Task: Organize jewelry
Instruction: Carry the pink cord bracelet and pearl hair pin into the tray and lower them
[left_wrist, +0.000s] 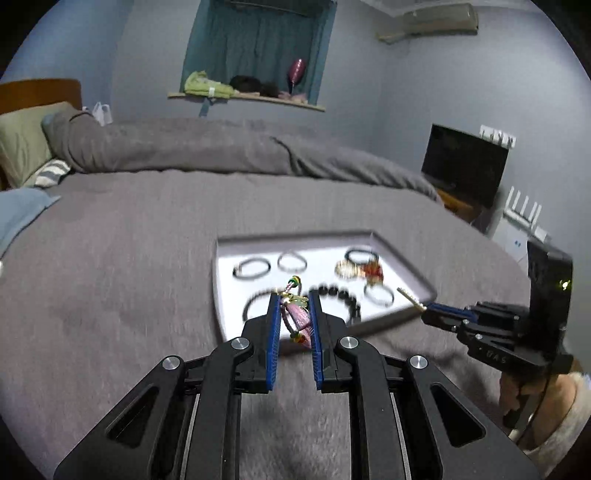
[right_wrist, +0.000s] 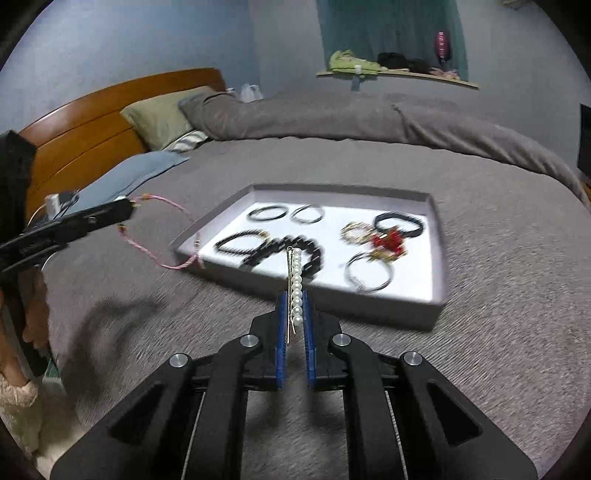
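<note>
A shallow grey tray (left_wrist: 402, 258) (right_wrist: 439, 229) lies on the bed and holds several bracelets: black bead ones (right_wrist: 291, 251), thin rings (right_wrist: 306, 214), a gold one (right_wrist: 354, 230) and a red charm piece (right_wrist: 389, 240). My left gripper (left_wrist: 294, 299) is shut on a pink braided cord bracelet (left_wrist: 297, 314), held just before the tray's near edge; the cord (right_wrist: 162, 236) hangs in a loop in the right wrist view. My right gripper (right_wrist: 294, 295) is shut on a pearl hair pin (right_wrist: 296, 280) that points at the tray; it shows at the right in the left wrist view (left_wrist: 410, 297).
The grey bedspread (left_wrist: 129, 277) surrounds the tray. Pillows (right_wrist: 162, 114) and a wooden headboard (right_wrist: 92, 122) stand at the bed's head. A dark monitor (left_wrist: 463, 162) stands on a side table. A window shelf (left_wrist: 243, 92) holds clothes.
</note>
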